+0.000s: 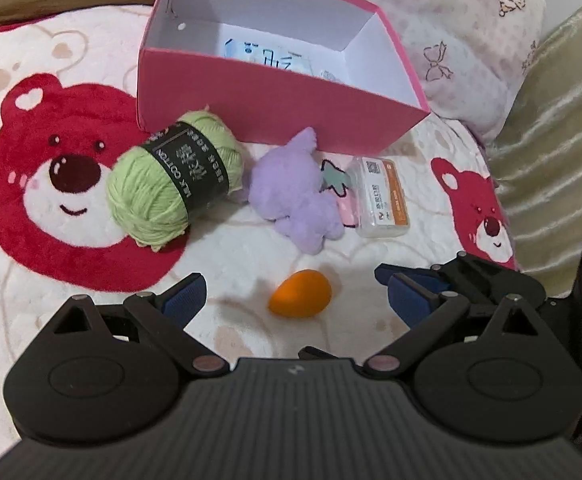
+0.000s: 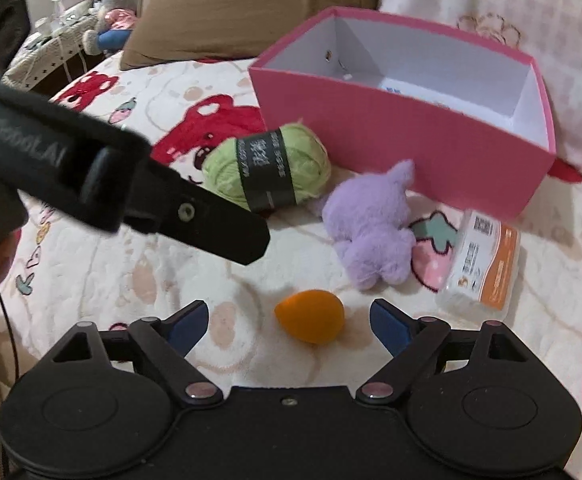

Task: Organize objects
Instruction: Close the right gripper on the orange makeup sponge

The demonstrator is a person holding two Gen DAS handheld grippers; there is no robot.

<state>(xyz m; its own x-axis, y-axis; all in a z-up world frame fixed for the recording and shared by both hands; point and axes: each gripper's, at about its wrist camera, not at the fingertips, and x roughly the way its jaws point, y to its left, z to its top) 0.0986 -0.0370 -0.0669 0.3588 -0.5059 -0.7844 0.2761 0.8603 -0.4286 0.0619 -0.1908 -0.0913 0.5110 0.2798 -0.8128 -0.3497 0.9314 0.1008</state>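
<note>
We hold both grippers — left gripper (image 1: 291, 292), right gripper (image 2: 289, 322) — with jaws spread around the orange sponge (image 2: 310, 316) on the bed (image 2: 103, 264), before the pink box (image 1: 275, 104), while only the right wrist view shows the brown pillow (image 2: 227, 12).

the box (image 1: 275, 112) is pink outside and white inside. the ball of yarn (image 1: 171, 184) is pale green with a black band printed in white letters. the plush toy (image 1: 295, 196) is lilac. the egg-shaped sponge (image 1: 299, 294) is orange. the small packet (image 1: 383, 196) is clear with a white and orange label. the blanket (image 1: 251, 256) is cream, patterned with red bears and pink strawberries. the pillow (image 2: 227, 4) is brown with a cream outline design. both grippers are black with blue pads (image 2: 189, 326).
</note>
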